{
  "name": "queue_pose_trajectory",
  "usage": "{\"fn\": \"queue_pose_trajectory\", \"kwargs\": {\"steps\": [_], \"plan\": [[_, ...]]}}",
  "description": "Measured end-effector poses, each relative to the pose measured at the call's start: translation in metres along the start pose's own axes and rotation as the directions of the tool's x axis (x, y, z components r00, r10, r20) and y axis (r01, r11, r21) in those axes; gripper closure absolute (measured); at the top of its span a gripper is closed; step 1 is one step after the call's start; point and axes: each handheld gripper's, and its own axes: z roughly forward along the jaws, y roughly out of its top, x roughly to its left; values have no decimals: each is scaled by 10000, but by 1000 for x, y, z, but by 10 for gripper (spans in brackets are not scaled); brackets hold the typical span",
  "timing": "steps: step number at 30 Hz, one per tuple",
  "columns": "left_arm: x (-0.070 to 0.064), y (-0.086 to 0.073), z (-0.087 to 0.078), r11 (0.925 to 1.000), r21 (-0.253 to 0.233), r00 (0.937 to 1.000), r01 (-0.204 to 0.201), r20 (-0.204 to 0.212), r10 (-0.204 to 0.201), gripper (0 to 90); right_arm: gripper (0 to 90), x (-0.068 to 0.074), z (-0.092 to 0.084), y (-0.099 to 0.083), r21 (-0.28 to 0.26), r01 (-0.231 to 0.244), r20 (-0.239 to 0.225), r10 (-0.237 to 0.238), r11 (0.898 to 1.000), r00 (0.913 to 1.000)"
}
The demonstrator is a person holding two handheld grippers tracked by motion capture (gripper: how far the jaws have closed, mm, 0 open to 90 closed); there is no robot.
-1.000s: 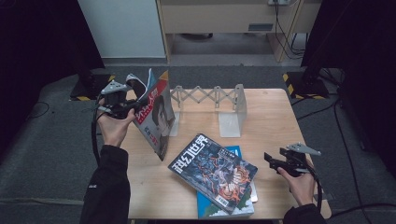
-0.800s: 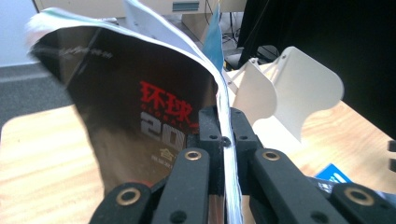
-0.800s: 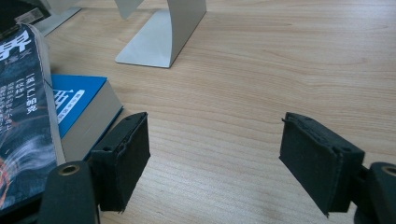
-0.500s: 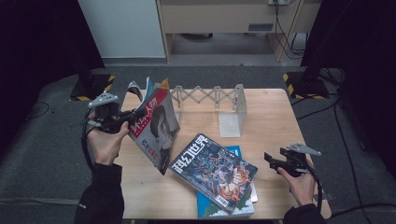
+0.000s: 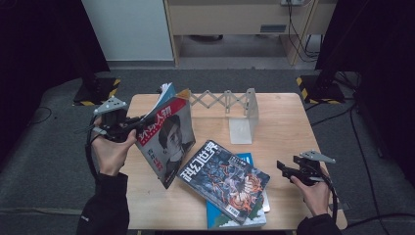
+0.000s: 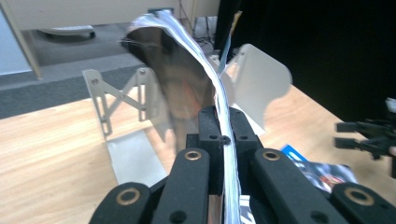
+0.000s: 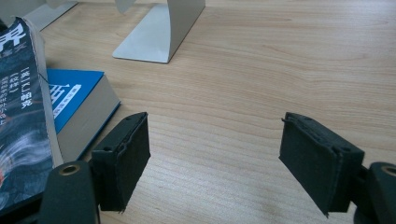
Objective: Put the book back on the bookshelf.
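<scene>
Dark curtains hem the room, and a pale wooden table stands in the middle with a metal accordion rack along its far edge. At the table's left end the left gripper has its jaws pinched together on a magazine, gripping the page edge near the top while the cover with a face on it hangs down, its lower corner at or just above the tabletop; I cannot tell which. In the left gripper view the magazine bows over sideways above the jaws, pages fanning a little.

That tells me how it will handle: light, thin and floppy, with glossy paper that could slip or tear if tugged hard. Held by a few loose pages it sags and twists; a firmer hold would be close to the spine, taking the whole thickness, so it stays flat enough to slide between the rack's plates. It will likely need steadying while it goes in.

Near the front edge, a second magazine lies on a blue book. The book looks thick and stiff, an easier thing to grasp by its side.

At the right, the right gripper hovers low over bare wood, jaws apart and empty, near the book but not touching it.
</scene>
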Motion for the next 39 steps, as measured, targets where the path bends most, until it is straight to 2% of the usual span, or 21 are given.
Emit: {"fn": "queue_pose_trajectory", "kwargs": {"steps": [2,3,5,6,10,15,18,23,29,30,32,35,36,39], "plan": [[6,2,12,10000,-33,9997,-4,-250,4,862,245,0,-1,1,-51,-13,8,13,10000,10000],[6,2,12,10000,-33,9997,-4,-250,4,862,245,0,0,0,-38,-30,14,30,10000,10000],[12,5,21,10000,79,9983,-16,-579,20,862,245,0,1,0,-17,-17,1,17,10000,10000],[12,5,21,10000,79,9983,-16,-579,20,862,245,0,1,0,-17,-17,1,17,10000,10000],[25,6,31,10000,42,9945,42,-1051,-38,862,245,0,0,0,-28,-28,-7,28,10000,10000],[39,4,36,9984,-496,9879,279,-1512,-352,862,246,-1,0,0,-15,-22,-13,22,10000,10000],[47,0,43,9962,-782,9816,395,-1833,-533,863,246,-1,1,0,3,7,-6,-7,10000,10000],[53,-5,54,9929,-1030,9789,598,-1888,-786,862,246,-1,1,1,-23,23,-22,-23,10000,10000],[59,-2,60,9905,-1150,9780,755,-1851,-960,862,247,-2,1,1,28,-2,-31,2,10000,10000],[61,-1,62,9914,-1121,9745,669,-2057,-891,862,247,-2,1,1,7,-6,-41,6,10000,10000],[62,0,63,9918,-1111,9728,624,-2155,-854,862,247,-2,1,1,-13,11,-38,-11,10000,10000],[64,1,64,9926,-1115,9646,480,-2528,-750,862,247,-2,1,1,16,5,-44,-5,10000,10000],[65,1,65,9927,-1149,9602,373,-2711,-674,862,247,-2,1,1,32,-5,-41,5,10000,10000],[67,0,66,9902,-1346,9528,382,-2938,-766,862,247,-2,1,1,41,27,-46,-26,10000,10000]]}}
